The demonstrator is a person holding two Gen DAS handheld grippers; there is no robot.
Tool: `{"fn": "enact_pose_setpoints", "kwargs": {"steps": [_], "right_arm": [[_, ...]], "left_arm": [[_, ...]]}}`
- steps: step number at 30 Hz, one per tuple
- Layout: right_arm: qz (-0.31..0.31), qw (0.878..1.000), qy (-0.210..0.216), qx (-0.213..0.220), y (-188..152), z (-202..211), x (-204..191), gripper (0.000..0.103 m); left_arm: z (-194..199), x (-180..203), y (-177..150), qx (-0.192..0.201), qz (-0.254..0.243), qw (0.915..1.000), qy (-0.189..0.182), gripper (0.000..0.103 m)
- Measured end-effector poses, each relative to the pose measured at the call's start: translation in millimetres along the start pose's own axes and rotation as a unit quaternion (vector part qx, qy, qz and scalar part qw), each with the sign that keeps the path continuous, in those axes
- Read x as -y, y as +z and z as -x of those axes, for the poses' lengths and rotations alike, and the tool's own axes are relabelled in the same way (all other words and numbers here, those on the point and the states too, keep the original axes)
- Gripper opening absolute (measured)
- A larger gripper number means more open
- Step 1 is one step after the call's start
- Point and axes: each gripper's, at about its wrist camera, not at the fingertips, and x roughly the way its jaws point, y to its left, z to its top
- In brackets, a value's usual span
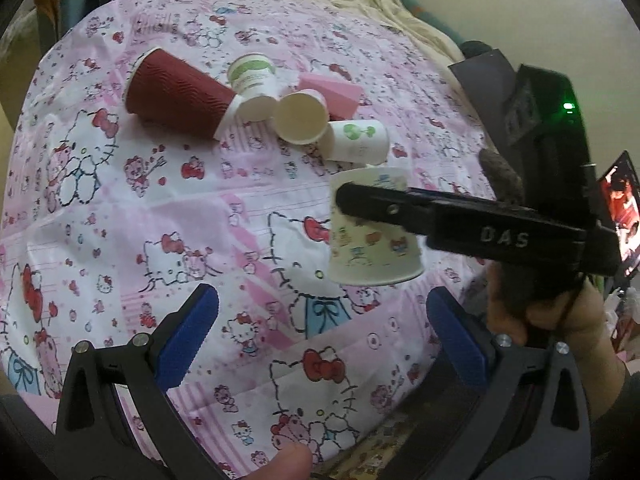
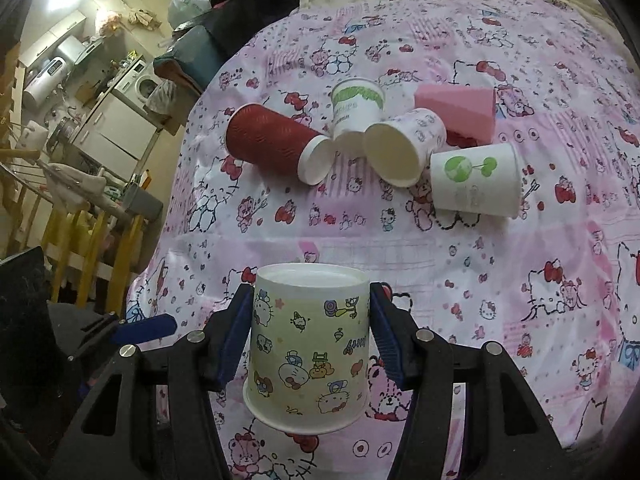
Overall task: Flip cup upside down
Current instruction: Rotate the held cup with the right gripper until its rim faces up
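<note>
A paper cup with cartoon prints (image 2: 308,352) is held upside down, base up and rim down, between the blue pads of my right gripper (image 2: 310,332), which is shut on it just above the Hello Kitty cloth (image 2: 520,280). In the left wrist view the same cup (image 1: 372,236) hangs in the right gripper's black finger (image 1: 440,216), rim near the cloth. My left gripper (image 1: 320,340) is open and empty, low at the near edge, left of and below that cup.
Behind lie a red ribbed cup (image 2: 276,146), a green-topped cup (image 2: 356,110), a pink-printed cup (image 2: 404,146), a white cup with a green logo (image 2: 476,180), all on their sides, and a pink sponge wedge (image 2: 460,110). The table edge drops off at left.
</note>
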Motion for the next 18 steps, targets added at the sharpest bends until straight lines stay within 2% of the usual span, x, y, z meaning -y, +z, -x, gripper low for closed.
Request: {"fn": "enact_pose_setpoints", "kwargs": {"steps": [5,18], "right_arm": [[-0.005,1.000,0.018,-0.010,-1,-4,-1,0.059],[0.033,0.999,0.036,-0.014,-10,10,-17,0.059]], "left_arm": [[-8,0,-1,-0.011,-0.005,0.9997,0.022,0.103],[-26,-28,-4,-0.046,0.025,0.9943,0.093,0.102]]}}
